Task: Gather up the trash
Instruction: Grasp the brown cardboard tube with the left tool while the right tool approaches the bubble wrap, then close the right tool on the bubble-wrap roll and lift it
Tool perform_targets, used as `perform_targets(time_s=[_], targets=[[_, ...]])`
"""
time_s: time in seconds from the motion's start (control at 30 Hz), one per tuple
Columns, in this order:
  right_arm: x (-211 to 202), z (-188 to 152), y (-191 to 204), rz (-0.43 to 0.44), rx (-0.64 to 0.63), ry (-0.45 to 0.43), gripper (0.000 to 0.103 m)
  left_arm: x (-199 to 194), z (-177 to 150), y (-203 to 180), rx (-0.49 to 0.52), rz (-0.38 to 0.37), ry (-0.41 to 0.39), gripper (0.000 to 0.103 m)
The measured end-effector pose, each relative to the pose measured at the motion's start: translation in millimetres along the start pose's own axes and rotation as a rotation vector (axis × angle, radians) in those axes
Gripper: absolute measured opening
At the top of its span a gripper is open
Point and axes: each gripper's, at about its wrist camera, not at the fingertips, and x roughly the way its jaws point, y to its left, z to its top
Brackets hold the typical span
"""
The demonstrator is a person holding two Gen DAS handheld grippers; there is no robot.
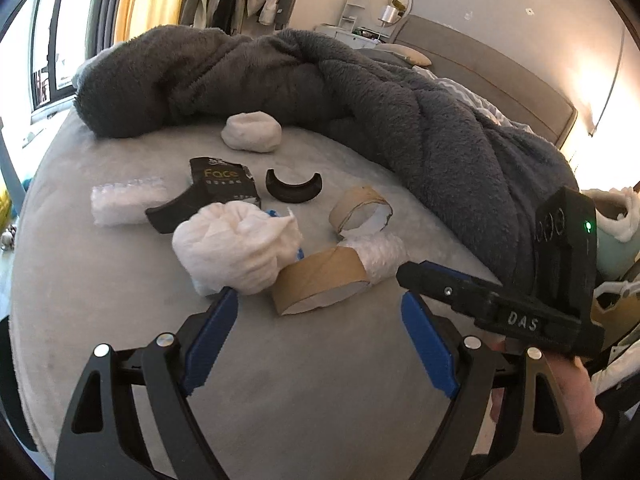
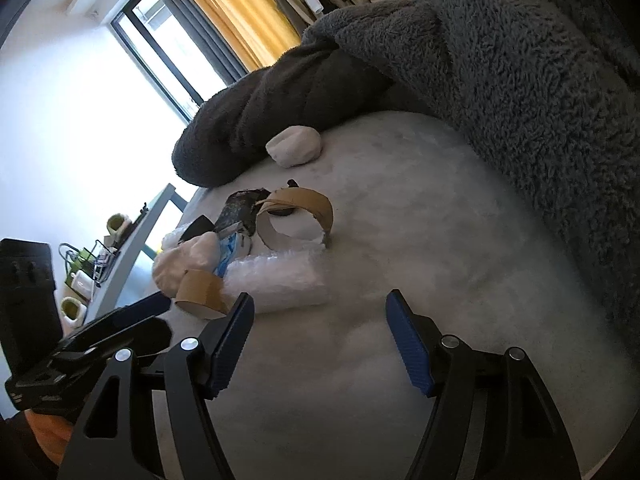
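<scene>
Reaching toward the trash is the step in hand: nothing is picked yet. The pile lies in the middle of the bed [image 1: 100, 300], on its bare grey cover: a crumpled white tissue wad [image 1: 232, 248], a brown tape core [image 1: 320, 280] touching it, a roll of bubble wrap [image 2: 280, 280] behind that core, a second cardboard ring [image 1: 360, 210], a black "Face" packet [image 1: 222, 182], and a white ball [image 1: 251, 132] near the blanket.

The left gripper [image 1: 318, 300] stands wide and empty, its left pad just at the tissue wad. The right gripper [image 2: 320, 304] is open more narrowly, also empty, just before the bubble wrap.

Next, each claw must go forward around one piece and close. The pieces overlap, so one grip may drag a neighbour. The dark fleece blanket [image 1: 400, 112] crowds the far edge of the bed. I think a bag hangs beyond the right edge, but the view there is poor.
</scene>
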Motion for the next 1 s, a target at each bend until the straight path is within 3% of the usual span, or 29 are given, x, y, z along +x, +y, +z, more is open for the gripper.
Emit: perform_targets(time_s=[0.17, 0.37, 0.43, 0.5, 1.0], targets=[[-2.0, 0.1, -3.2, 0.029, 0.015, -0.004, 0.069, 11.3, 2.5, -4.5, -0.016, 0.009, 0.011, 0.085], [-6.8, 1.8, -7.6, 0.05, 0.042, -0.016, 0.069, 17.8, 3.8, -7.9, -0.024, 0.006, 0.024, 0.077], [-7.2, 2.0, -7.8, 0.049, 0.044, -0.014, 0.069, 21.3, 3.3, -6.7, -0.028, 0.017, 0.036, 0.072], [-6.8, 2.1, -7.5, 0.047, 0.043, -0.011, 0.069, 24.7, 2.6, -3.7, -0.04, 0.018, 0.046, 0.058], [7.5, 9.8, 12.1, 0.041, 0.003, 0.015, 0.069, 3.8, -2.2, 9.6, -0.034, 0.005, 0.042, 0.056]])
